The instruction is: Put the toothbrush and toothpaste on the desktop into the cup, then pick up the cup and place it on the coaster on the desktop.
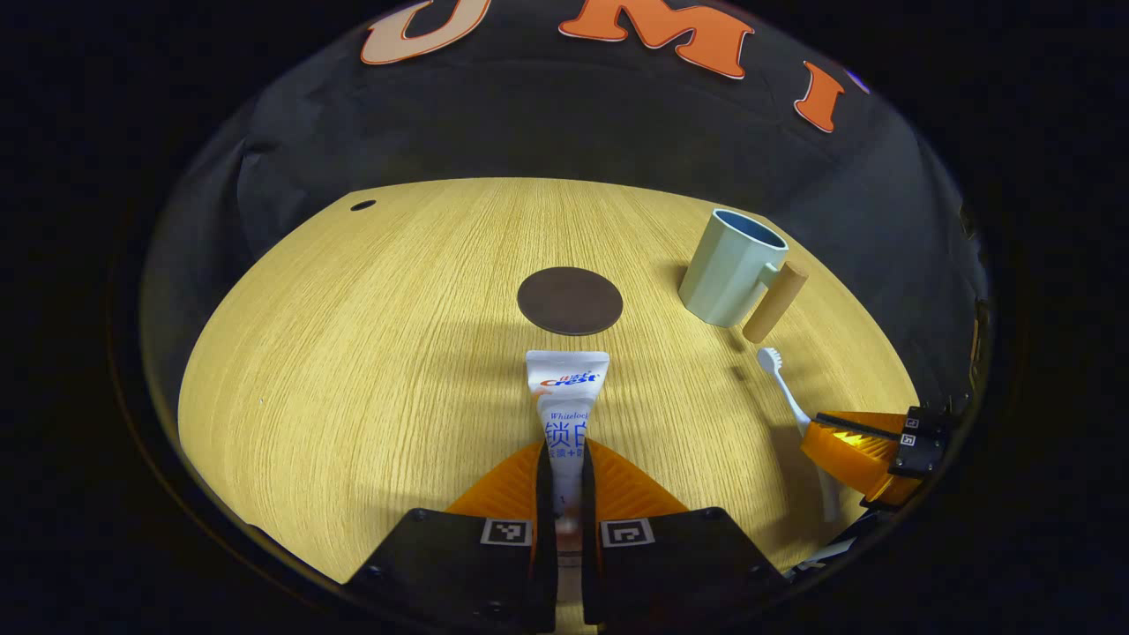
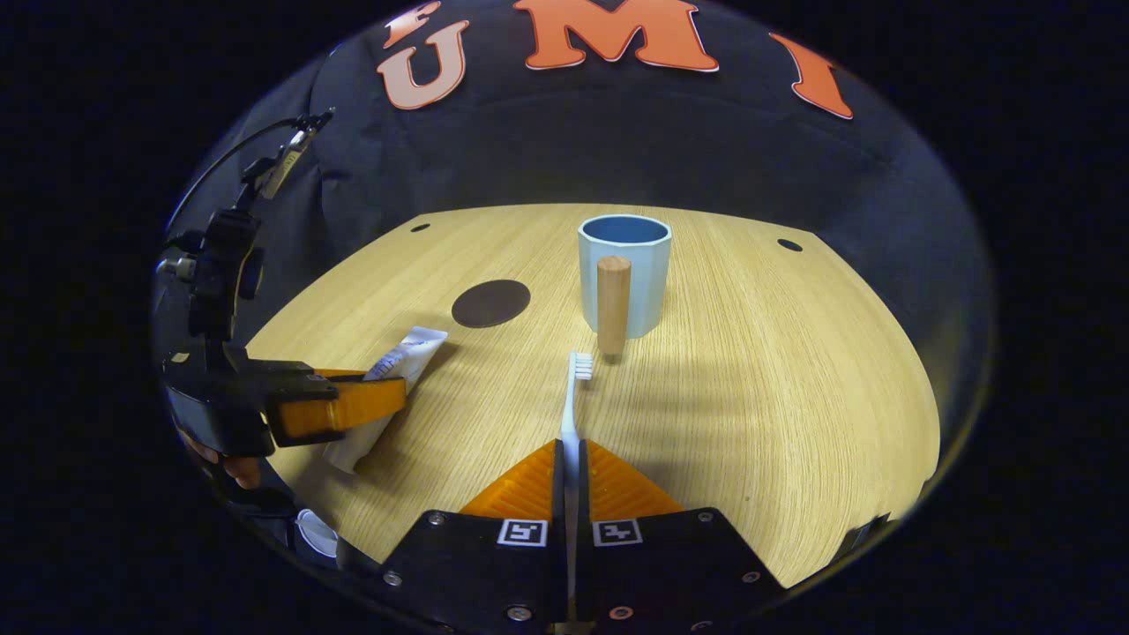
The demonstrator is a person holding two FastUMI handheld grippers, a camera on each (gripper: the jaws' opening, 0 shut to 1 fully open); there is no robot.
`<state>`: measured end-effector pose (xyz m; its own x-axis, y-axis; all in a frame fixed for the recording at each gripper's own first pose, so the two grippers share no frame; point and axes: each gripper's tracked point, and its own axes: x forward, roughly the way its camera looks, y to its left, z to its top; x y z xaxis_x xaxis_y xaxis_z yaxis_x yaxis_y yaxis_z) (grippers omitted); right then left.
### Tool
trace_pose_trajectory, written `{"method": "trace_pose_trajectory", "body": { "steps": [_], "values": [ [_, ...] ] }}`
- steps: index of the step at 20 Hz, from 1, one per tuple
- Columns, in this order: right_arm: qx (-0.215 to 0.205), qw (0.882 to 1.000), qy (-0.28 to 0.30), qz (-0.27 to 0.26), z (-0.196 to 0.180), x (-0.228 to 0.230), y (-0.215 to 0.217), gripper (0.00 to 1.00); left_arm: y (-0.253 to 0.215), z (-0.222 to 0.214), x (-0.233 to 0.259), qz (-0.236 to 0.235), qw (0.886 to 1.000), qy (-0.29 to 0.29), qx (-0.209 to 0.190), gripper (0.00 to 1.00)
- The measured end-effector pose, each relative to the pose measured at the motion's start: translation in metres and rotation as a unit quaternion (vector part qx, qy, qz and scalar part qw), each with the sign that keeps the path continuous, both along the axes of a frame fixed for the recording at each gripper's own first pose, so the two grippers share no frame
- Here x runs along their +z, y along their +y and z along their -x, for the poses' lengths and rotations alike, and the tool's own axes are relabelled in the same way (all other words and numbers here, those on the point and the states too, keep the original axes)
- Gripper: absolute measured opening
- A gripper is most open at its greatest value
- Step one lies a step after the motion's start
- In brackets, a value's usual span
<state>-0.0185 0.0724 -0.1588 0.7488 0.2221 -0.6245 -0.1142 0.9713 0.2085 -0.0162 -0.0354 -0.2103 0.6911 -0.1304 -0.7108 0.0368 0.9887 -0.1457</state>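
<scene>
In the left gripper view, the left gripper (image 1: 565, 481) has its two fingers drawn in close on a white toothpaste tube (image 1: 566, 401), one finger pressing each side of the tube's lower body, while the flat crimped end of the tube points straight ahead of the fingers. Just beyond that crimped end, on the light wooden desktop (image 1: 353, 335), lies the round dark brown coaster (image 1: 570, 301), flat and bare. Ahead and to the right of the left gripper stands the pale green cup (image 1: 730, 269), upright with its mouth open upward and its wooden peg handle (image 1: 775, 302) on the near right side. Nearer than the cup, to the right, the white toothbrush (image 1: 785, 392) runs with its bristle head toward the cup, and the right gripper (image 1: 869, 454) grips its handle end. In the right gripper view, the right gripper (image 2: 571, 481) is closed down to a narrow slit with the toothbrush (image 2: 571, 406) clamped between its two fingers, the shaft running straight ahead and the bristle head ending just short of the cup's handle (image 2: 613, 304). The cup (image 2: 624, 273) stands directly ahead of this gripper, handle facing it. The coaster (image 2: 490, 302) lies ahead and to the left, apart from the cup. Farther left and nearer, the left gripper (image 2: 353, 407) holds the toothpaste tube (image 2: 388, 388), which slants up off the desktop (image 2: 776, 397). Whether the toothbrush touches the desktop cannot be told.
</scene>
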Motion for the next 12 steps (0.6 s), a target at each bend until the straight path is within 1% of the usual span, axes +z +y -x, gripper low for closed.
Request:
{"method": "trace_pose_trajectory", "body": {
  "steps": [2, 12],
  "values": [
    [0.003, 1.000, -0.012, -0.005, -0.001, 0.006, -0.001, 0.05, 0.000, 0.001, 0.004, 0.001, 1.000, -0.005, 0.001, 0.14],
    [-0.012, 0.997, -0.077, -0.015, -0.016, 0.046, -0.010, 0.04, -0.001, -0.005, 0.026, -0.004, 0.999, -0.035, -0.004, 0.14]
  ]
}}
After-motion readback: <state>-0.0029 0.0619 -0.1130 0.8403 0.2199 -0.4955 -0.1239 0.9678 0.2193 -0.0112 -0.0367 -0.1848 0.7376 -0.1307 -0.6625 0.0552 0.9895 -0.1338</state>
